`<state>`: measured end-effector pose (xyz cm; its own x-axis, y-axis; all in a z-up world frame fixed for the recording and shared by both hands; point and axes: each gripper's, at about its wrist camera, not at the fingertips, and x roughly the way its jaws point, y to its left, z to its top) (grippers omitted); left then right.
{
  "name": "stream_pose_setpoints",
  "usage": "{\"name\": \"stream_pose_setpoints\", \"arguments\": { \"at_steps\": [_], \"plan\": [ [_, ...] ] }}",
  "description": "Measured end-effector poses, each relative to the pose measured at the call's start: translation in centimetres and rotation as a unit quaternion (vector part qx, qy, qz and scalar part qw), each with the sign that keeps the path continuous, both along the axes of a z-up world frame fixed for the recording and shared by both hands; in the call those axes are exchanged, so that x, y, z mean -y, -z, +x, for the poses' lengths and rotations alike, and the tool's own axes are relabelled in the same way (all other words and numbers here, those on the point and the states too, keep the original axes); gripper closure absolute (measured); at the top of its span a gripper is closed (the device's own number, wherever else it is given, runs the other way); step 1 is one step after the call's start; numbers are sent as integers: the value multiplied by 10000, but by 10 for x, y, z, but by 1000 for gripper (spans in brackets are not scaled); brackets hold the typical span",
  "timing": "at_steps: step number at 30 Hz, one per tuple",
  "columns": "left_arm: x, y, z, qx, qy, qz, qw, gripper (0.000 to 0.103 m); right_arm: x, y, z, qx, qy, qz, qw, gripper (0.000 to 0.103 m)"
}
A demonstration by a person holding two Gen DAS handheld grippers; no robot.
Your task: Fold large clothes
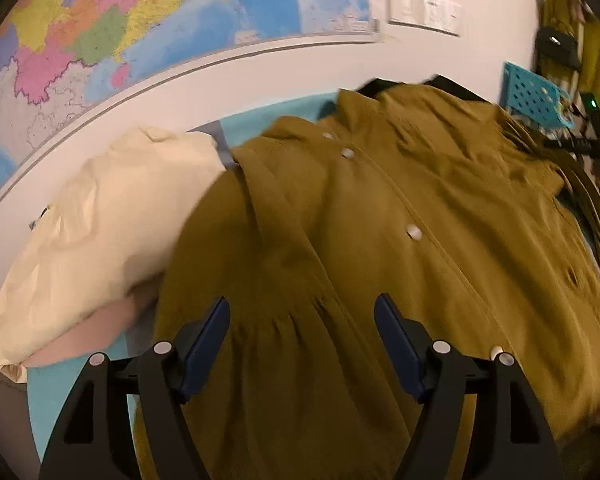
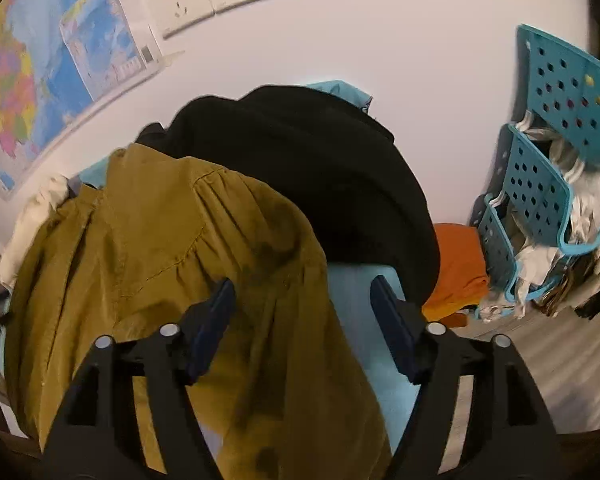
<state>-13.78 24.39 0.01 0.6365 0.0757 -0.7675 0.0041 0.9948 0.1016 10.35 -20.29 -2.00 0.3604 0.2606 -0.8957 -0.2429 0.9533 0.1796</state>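
A cream garment (image 1: 100, 220) is lying to the left of the olive-brown shirt (image 1: 380, 240), against the white wall. The shirt is spreading over the light blue surface (image 2: 380, 380), its buttoned front facing up. The left gripper (image 1: 302, 344) is hanging over the shirt's gathered cloth with jaws standing wide, nothing pinched. The right gripper (image 2: 302, 328) is hanging over the shirt's right edge, jaws also wide, gripping nothing. Behind the shirt a black garment (image 2: 320, 168) is lying; right of the shirt, an orange cloth (image 2: 458, 272) and a blue perforated rack (image 2: 540, 208).
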Motion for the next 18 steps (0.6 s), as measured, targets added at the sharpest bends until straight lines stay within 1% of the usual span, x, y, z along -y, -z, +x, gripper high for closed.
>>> {"name": "stream_pose_setpoints", "arguments": {
  "at_steps": [1,2,3,4,5,6,7,8,9,10,11,13,14,15,16,17,18],
  "plan": [
    [5,1,-6,-18,115,24,9999,27,0,-4,-4,80,4,13,10000,32],
    [11,3,-11,-20,204,93,9997,27,6,-12,-16,194,27,97,9998,26],
    [13,6,-12,-24,222,144,9996,27,11,-16,-23,271,32,188,9995,23],
    [15,11,-13,-94,223,178,9995,27,15,-22,-33,338,-36,247,9991,23],
    [16,17,-12,-211,175,184,9995,32,15,-29,-48,396,-160,196,9989,23],
    [15,22,-10,-290,118,164,9994,47,15,-30,-53,415,-224,154,9988,23],
    [11,28,-8,-417,14,123,9991,59,13,-33,-67,387,-376,143,9984,23],
    [5,31,-5,-478,-144,89,9987,81,12,-33,-73,362,-465,135,9982,23],
    [-1,29,-5,-456,-235,-1,9987,94,10,-33,-82,342,-575,106,9977,23],
    [-10,24,-6,-372,-308,-171,9987,97,4,-29,-93,284,-755,-27,9967,23],
    [-21,13,-11,-193,-443,-404,9980,99,1,-27,-99,258,-837,-126,9961,23],
    [-40,-8,-20,133,-686,-547,9961,100,-6,-19,-110,183,-1008,-356,9941,25],
    [-47,-16,-25,258,-801,-554,9949,100,-7,-15,-113,163,-1057,-376,9936,26],
    [-60,-26,-30,397,-1030,-496,9927,100,-7,-13,-115,123,-1096,-314,9934,29],
    [-71,-34,-33,488,-1247,-408,9901,100,-7,-9,-115,83,-1100,-303,9934,35],
    [-84,-40,-34,545,-1589,-269,9854,99,-6,-4,-113,43,-1068,-436,9933,40],
    [-96,-41,-33,528,-1901,-171,9802,96,-5,1,-110,-36,-1067,-560,9927,57]
  ]
}}
